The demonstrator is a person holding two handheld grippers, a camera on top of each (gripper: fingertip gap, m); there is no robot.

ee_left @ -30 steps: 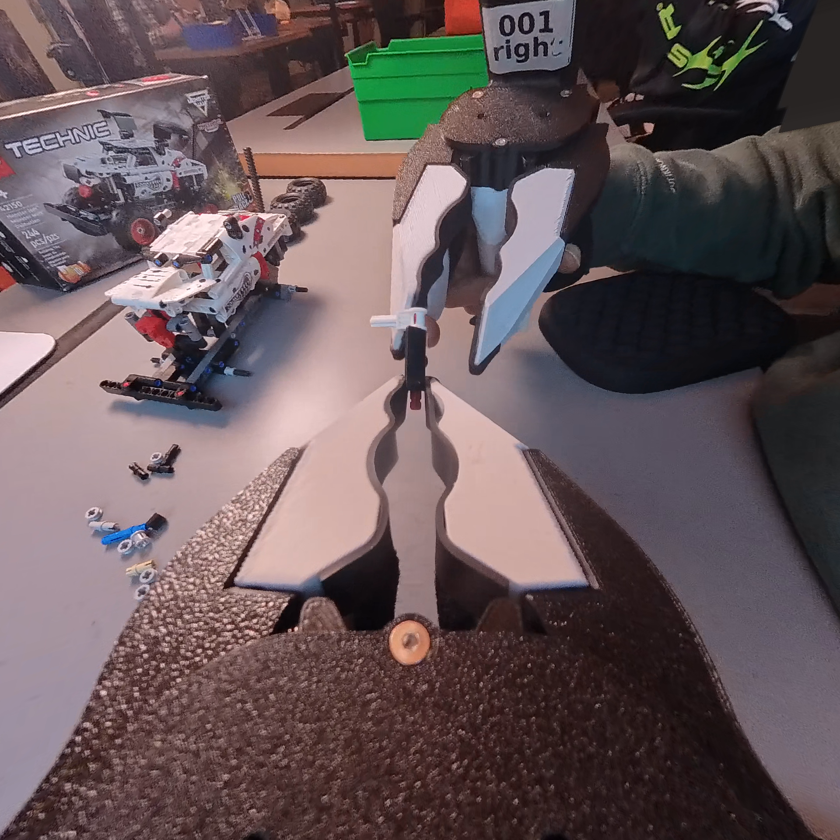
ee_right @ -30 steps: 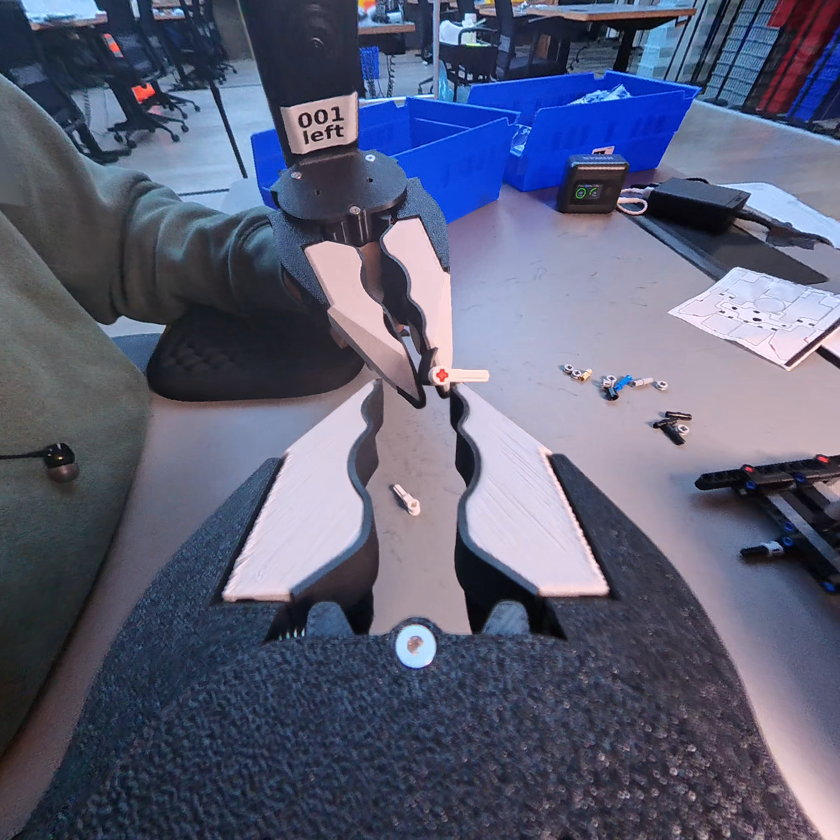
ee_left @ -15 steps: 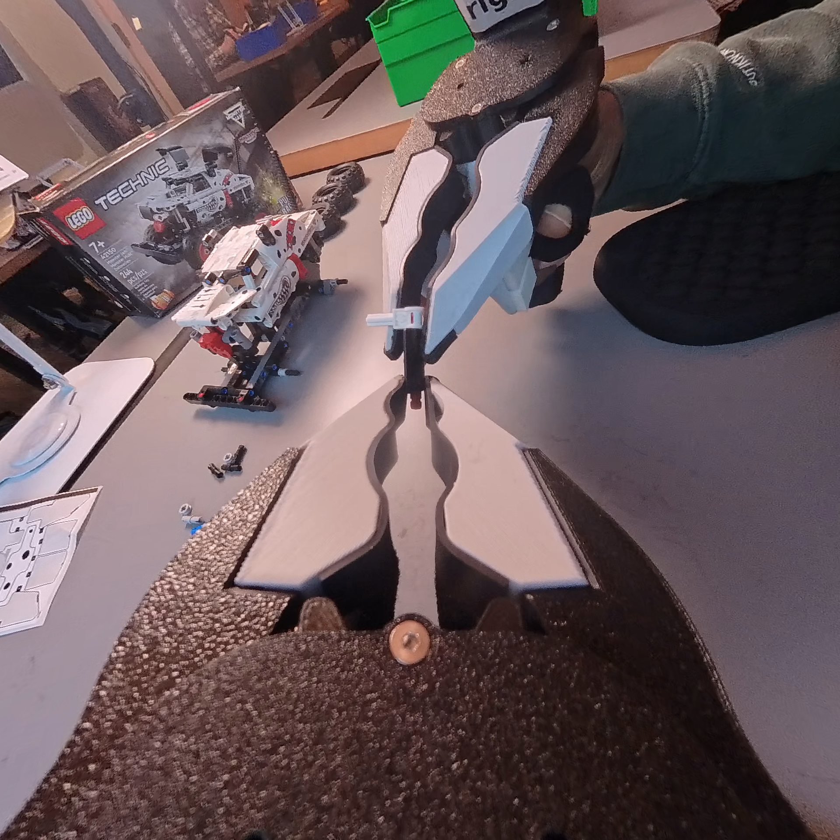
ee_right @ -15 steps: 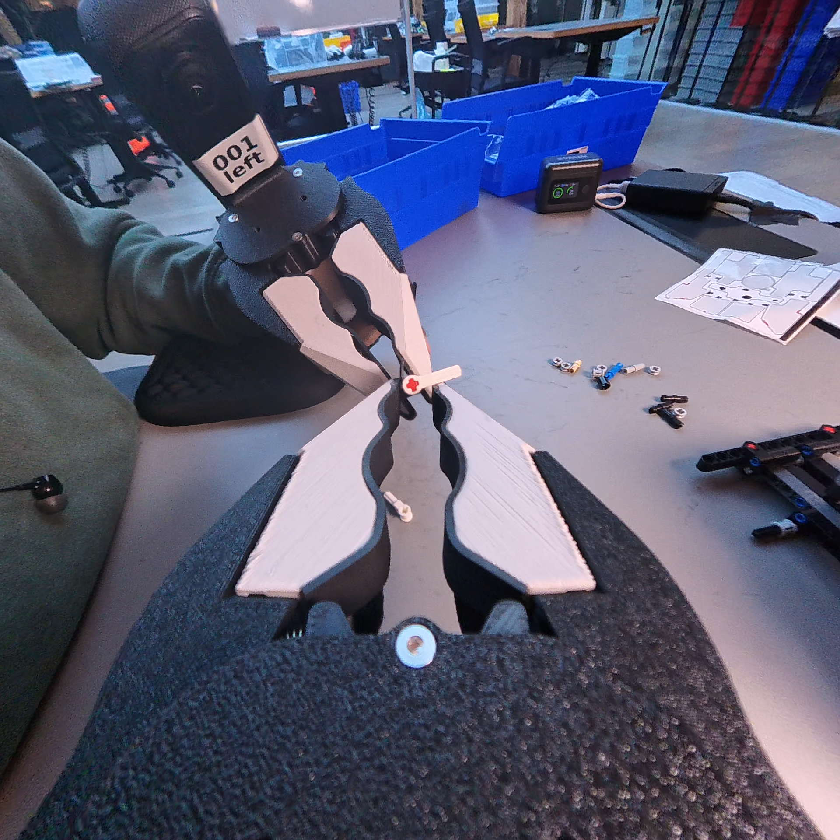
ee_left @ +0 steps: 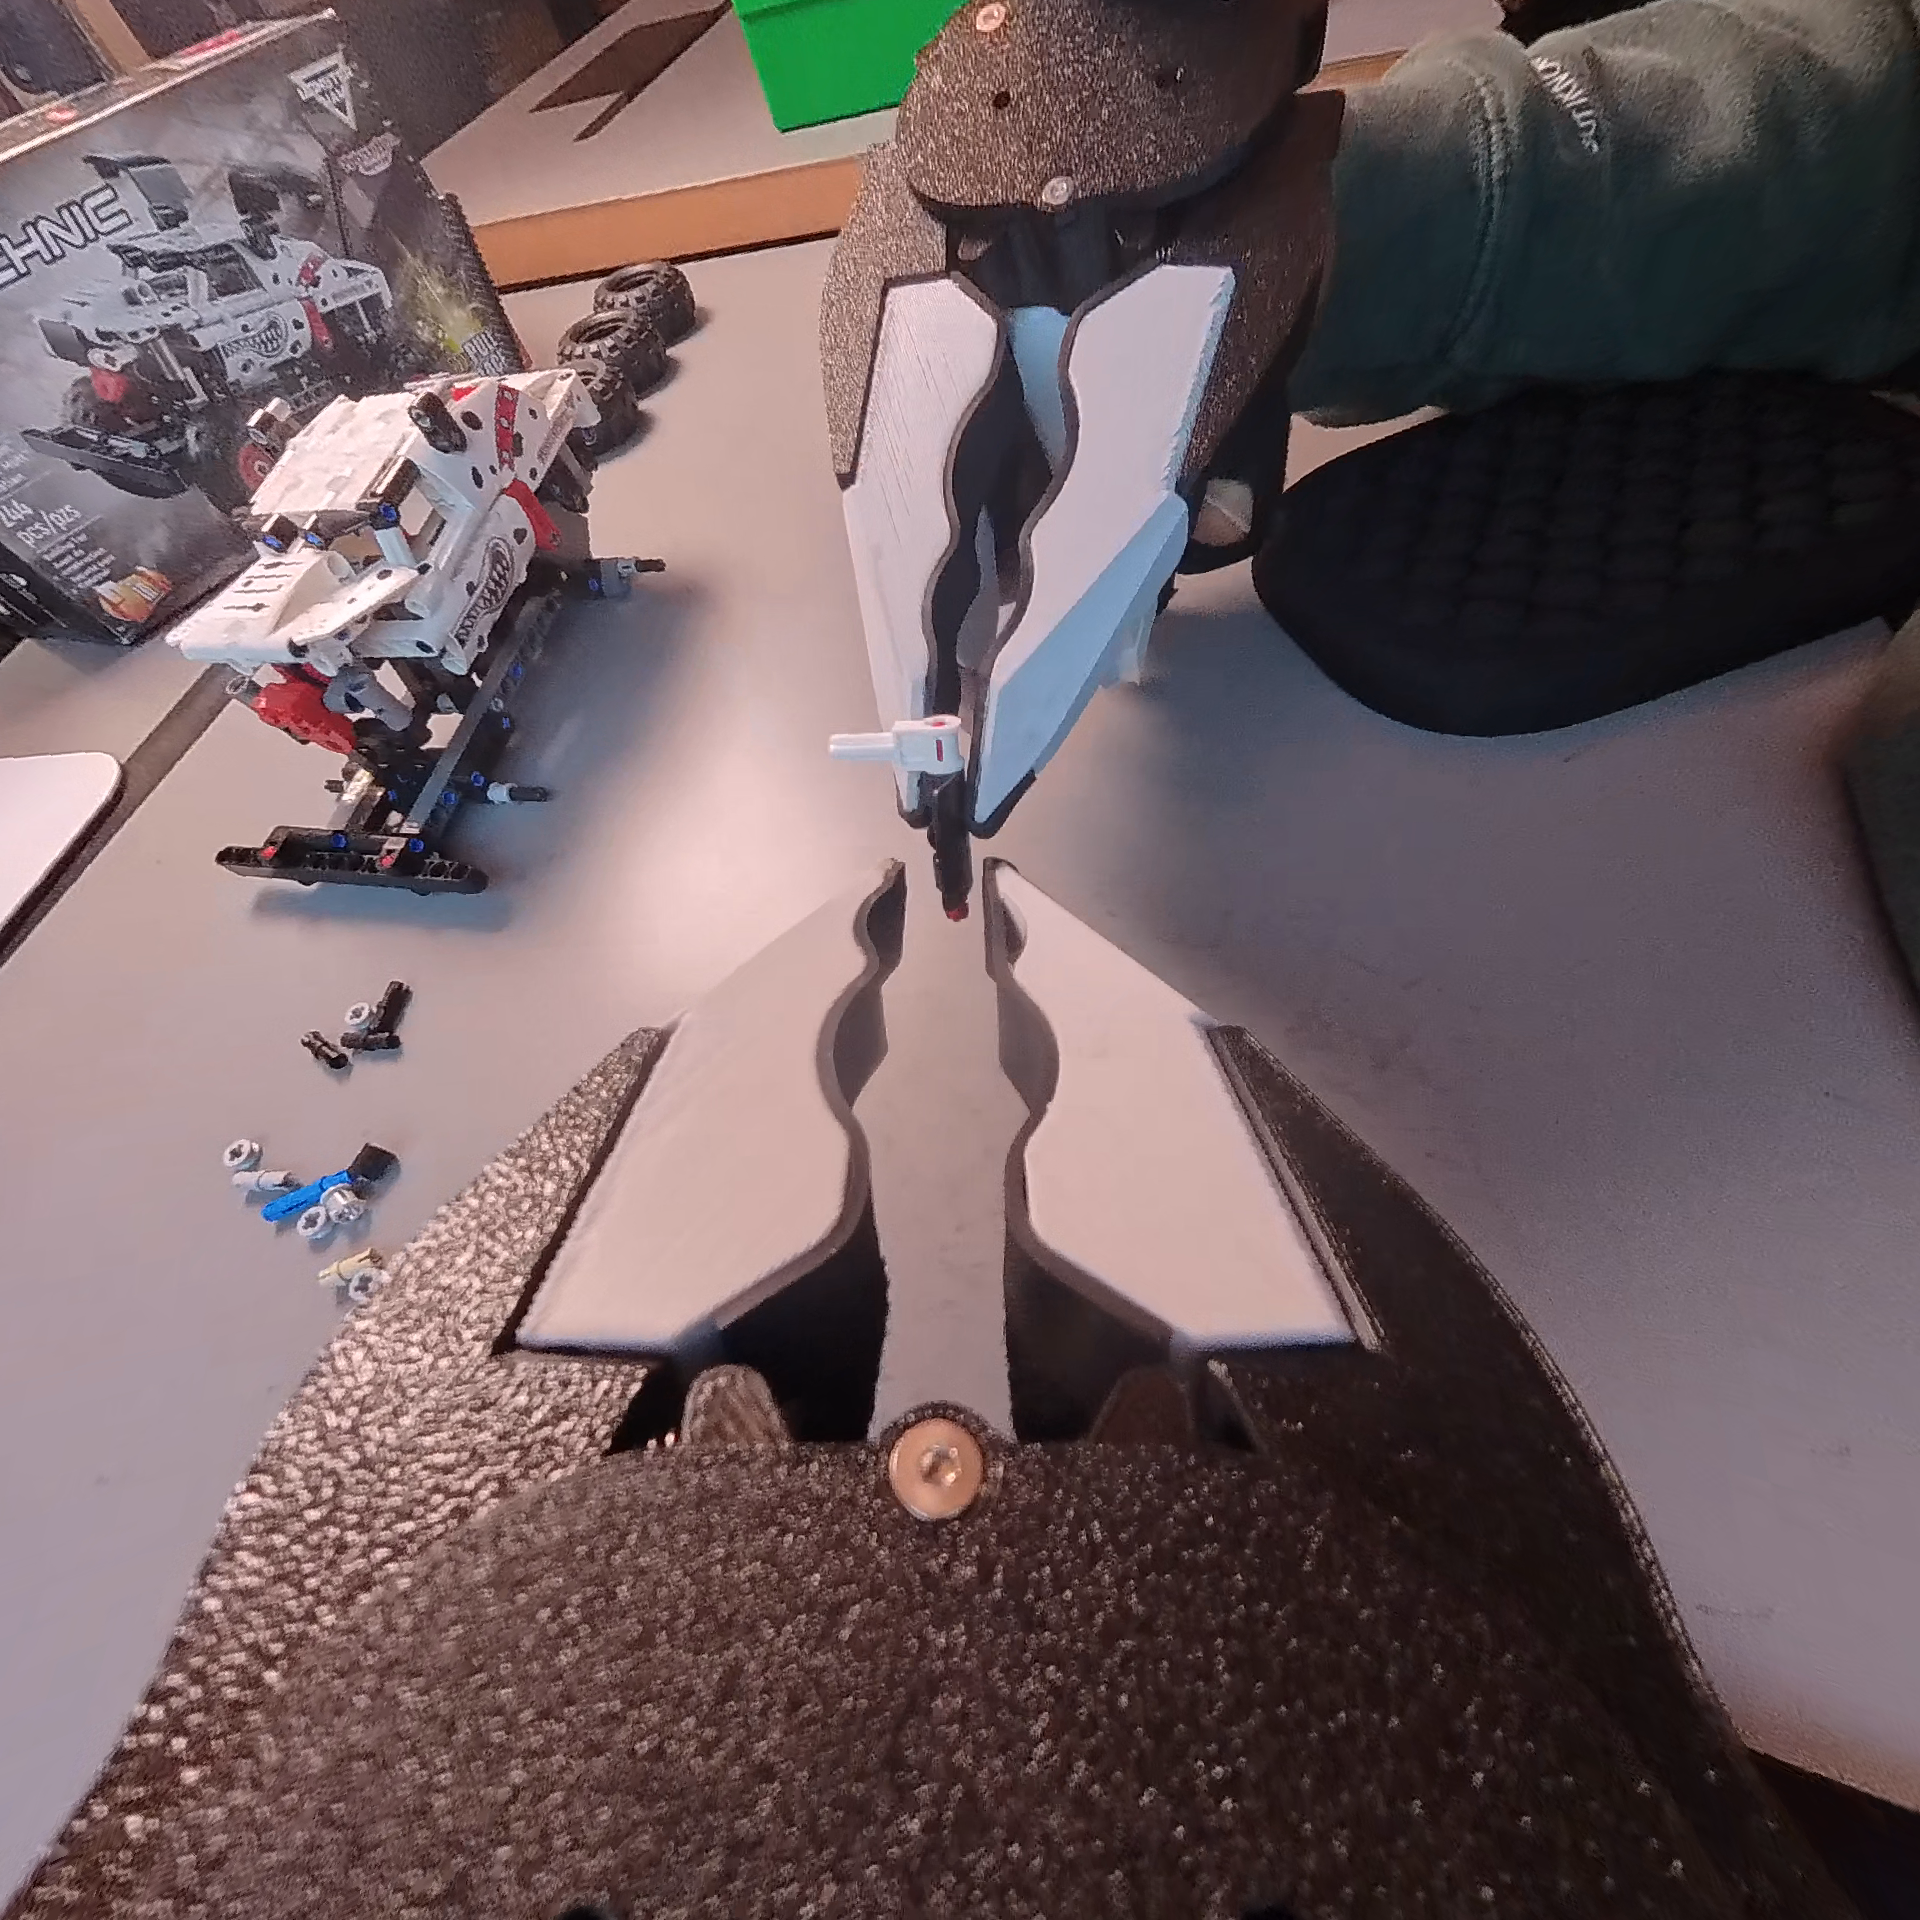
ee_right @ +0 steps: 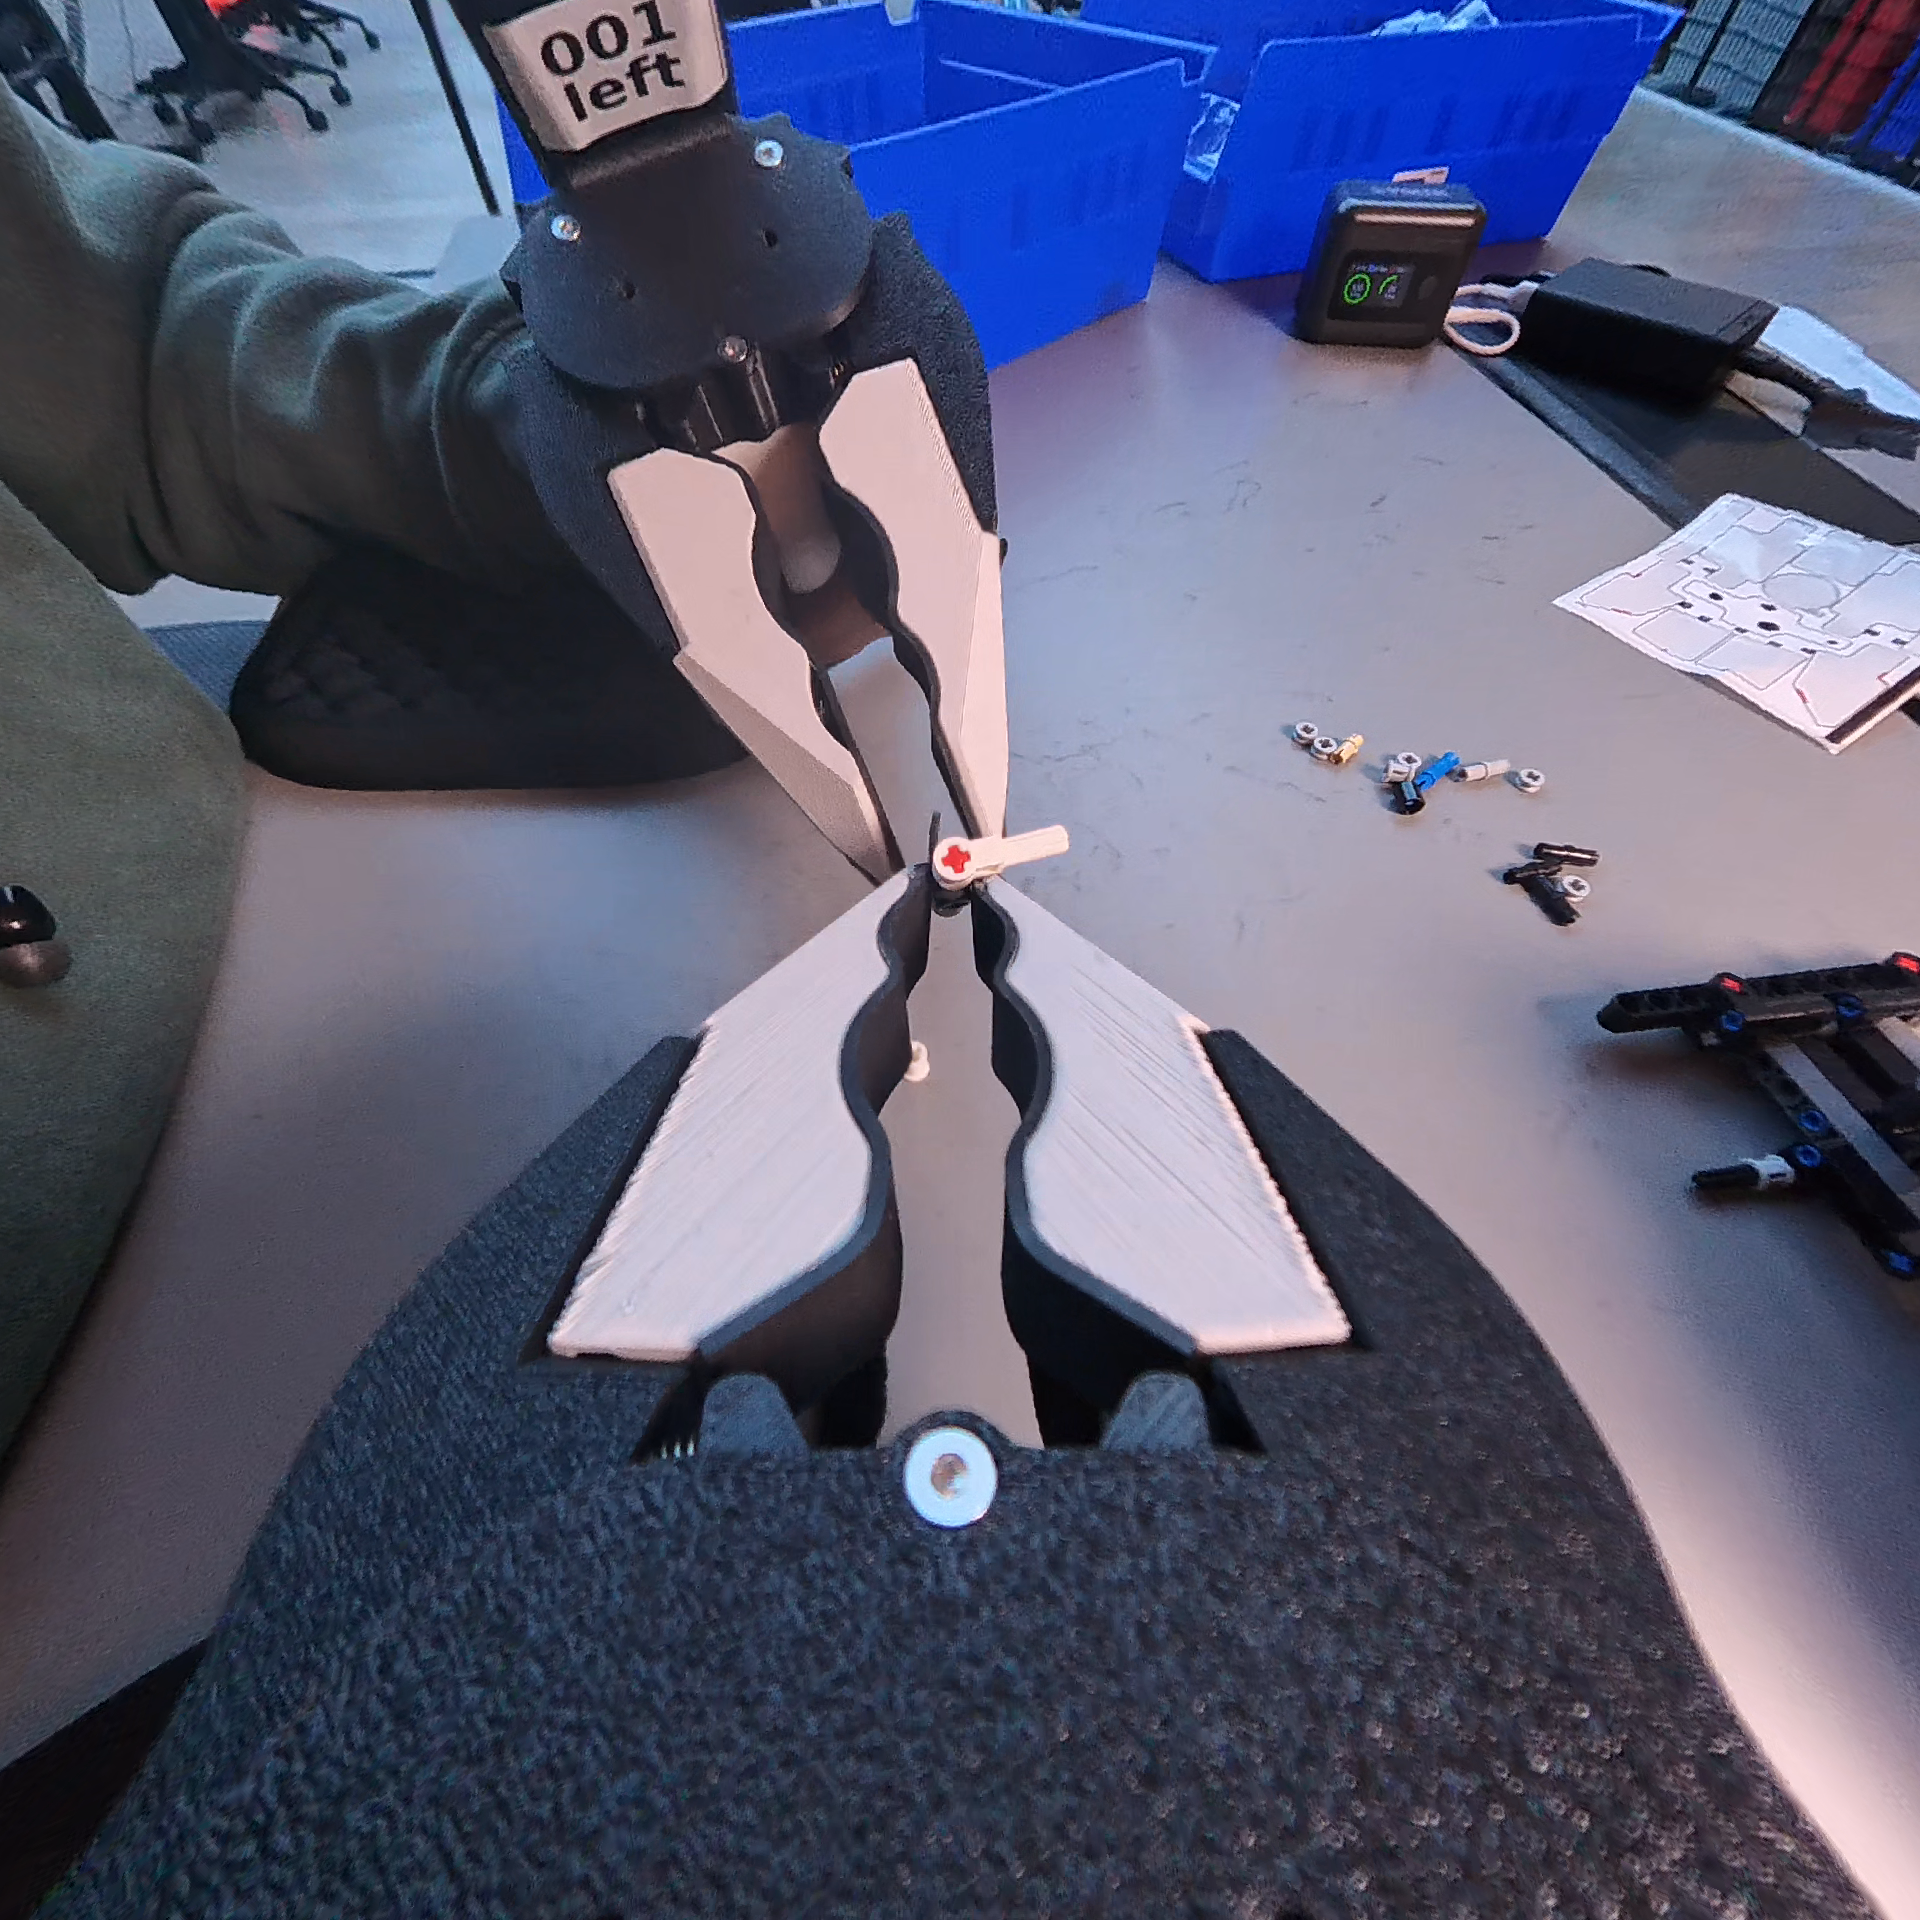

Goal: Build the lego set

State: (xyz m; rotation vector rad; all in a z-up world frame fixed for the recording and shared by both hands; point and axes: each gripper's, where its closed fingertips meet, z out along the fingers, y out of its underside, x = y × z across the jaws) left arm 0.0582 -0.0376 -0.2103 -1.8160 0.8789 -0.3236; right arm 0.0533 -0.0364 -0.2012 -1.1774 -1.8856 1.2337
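We see the set's box [ee_left: 197,343] cut off at the left edge, and the black frame [ee_right: 1808,1060] running out past the right edge. A small white pin [ee_right: 916,1066] hides partly behind our right tool's finger. The loose pieces [ee_left: 312,1205] on the worktop are too small to identify.

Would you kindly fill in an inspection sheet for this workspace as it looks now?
Surface: grey table, no spills seen.
Job's things: part-built white truck; black tyres behind it; loose pins; set box.
Clutter: sticker sheet; black device with a lit screen.
Grippers: right gripper shut on small white-and-black piece; left gripper open, tips either side of that piece's lower end.
Cables: white cable beside the device.
Surroundings: blue bins; green bin.
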